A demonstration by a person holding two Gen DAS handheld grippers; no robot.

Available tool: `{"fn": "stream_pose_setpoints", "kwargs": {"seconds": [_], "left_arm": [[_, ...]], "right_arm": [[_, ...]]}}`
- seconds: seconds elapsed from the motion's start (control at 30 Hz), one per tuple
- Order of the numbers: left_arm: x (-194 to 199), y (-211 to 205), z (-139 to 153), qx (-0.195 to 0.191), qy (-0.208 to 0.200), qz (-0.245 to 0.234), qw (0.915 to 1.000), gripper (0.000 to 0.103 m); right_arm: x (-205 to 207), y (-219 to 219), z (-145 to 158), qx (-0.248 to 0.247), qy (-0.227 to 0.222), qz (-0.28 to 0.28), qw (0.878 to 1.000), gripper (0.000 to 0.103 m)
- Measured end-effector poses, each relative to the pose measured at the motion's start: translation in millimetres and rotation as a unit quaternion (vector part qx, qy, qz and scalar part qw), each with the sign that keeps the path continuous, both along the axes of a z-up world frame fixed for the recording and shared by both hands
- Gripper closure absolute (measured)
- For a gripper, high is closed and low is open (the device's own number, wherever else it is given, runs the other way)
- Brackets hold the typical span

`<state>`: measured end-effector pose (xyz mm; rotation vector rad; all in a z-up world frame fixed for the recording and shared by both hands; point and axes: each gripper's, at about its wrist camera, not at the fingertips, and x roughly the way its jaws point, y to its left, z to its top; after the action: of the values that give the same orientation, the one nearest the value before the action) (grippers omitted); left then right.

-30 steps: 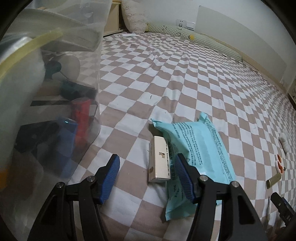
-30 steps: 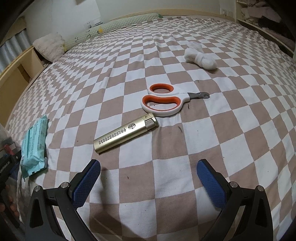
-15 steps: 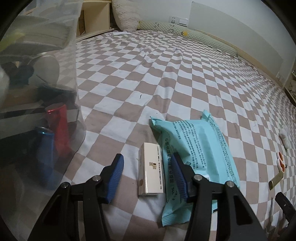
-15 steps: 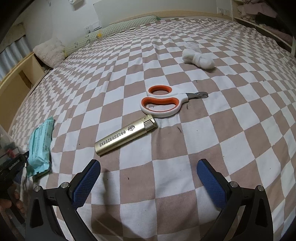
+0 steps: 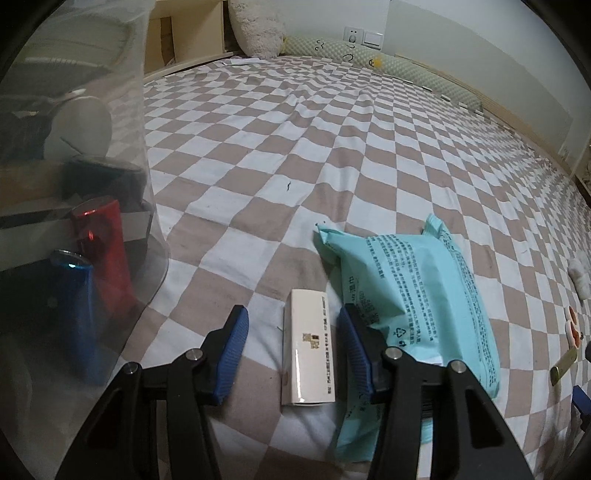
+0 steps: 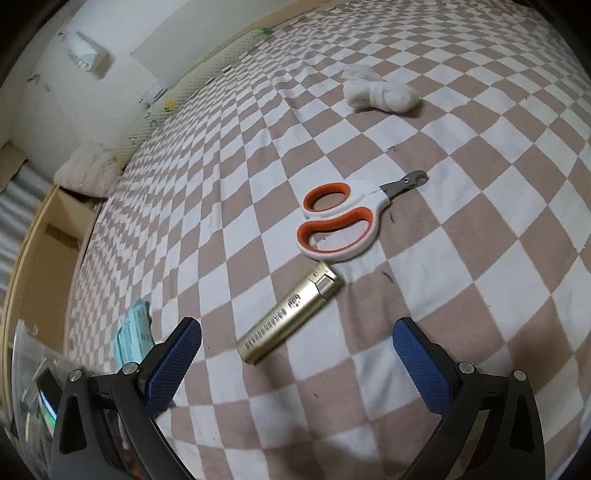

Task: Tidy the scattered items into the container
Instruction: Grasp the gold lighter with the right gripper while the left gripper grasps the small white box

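Observation:
A small white box (image 5: 309,354) lies on the checked bedspread between the blue pads of my left gripper (image 5: 291,325), which is open, with gaps on both sides of the box. A teal wipes pack (image 5: 413,295) lies against the right finger. The clear plastic container (image 5: 110,184) stands at the left, holding a red cylinder (image 5: 103,251) and a blue cylinder (image 5: 77,306). My right gripper (image 6: 297,326) is wide open over a gold lighter (image 6: 291,314). Orange-and-white scissors (image 6: 336,221) lie just beyond the lighter.
A knotted white cloth bundle (image 6: 380,92) lies farther out on the bed. A pillow (image 5: 255,26) and a long bolster (image 5: 388,62) line the far edge by the wall. The container's corner (image 6: 26,369) shows at the right wrist view's lower left.
The left jaws narrowed and slid left until they straddled the white box, which was beside the right pad before. The right gripper rolled, tilting its view; its jaws stayed wide.

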<state>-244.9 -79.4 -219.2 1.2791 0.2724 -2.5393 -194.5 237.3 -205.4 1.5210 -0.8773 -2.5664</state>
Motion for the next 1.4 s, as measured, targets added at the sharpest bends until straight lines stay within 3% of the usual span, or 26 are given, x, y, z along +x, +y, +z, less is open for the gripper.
{"fn": "stream_pose_setpoints", "kwargs": {"seconds": [0.33,0.4,0.43,0.5,0.7,0.8,1.0,1.4], "left_arm": [[3.6,-5.8,-1.3,0.004,0.005,0.000,1.0000,0.053],[3.8,-7.1,-2.0,0.006,0.006,-0.001,1.0000,0.053],[4.2,-7.8,-2.2,0.007,0.007,-0.001,1.0000,0.053],[5.2,-9.0,-2.6,0.009,0.008,-0.001,0.9999,0.053],[2.1,-1.9,-2.3,0.009,0.009,0.006,0.9999,0.054],[2.6,3.2,-1.0,0.007,0.010,0.009,0.9999,0.058],[3.7,10.3,0.0,0.004,0.008,-0.008,0.9999,0.081],[10.7,9.5,-0.8,0.018,0.003,-0.024,0.9995,0.084]], "right_arm": [[-34.4,-41.6,-1.6,0.048,-0.023,-0.019,0.998,0.034],[-44.2,-53.8,-4.3,0.066,-0.024,-0.017,0.997,0.044],[-46.4,-56.8,-5.0,0.080,-0.024,-0.013,0.996,0.047],[-49.7,-64.9,-5.3,0.109,-0.020,0.000,0.994,0.062],[-47.5,-78.6,-7.9,0.167,0.004,0.064,0.984,0.078],[-39.7,-77.2,-9.3,0.182,0.009,0.096,0.979,0.081],[-19.4,-81.4,-7.8,0.182,0.004,0.151,0.972,0.082],[30.7,-91.2,-6.9,0.164,-0.006,0.227,0.960,0.082]]}}
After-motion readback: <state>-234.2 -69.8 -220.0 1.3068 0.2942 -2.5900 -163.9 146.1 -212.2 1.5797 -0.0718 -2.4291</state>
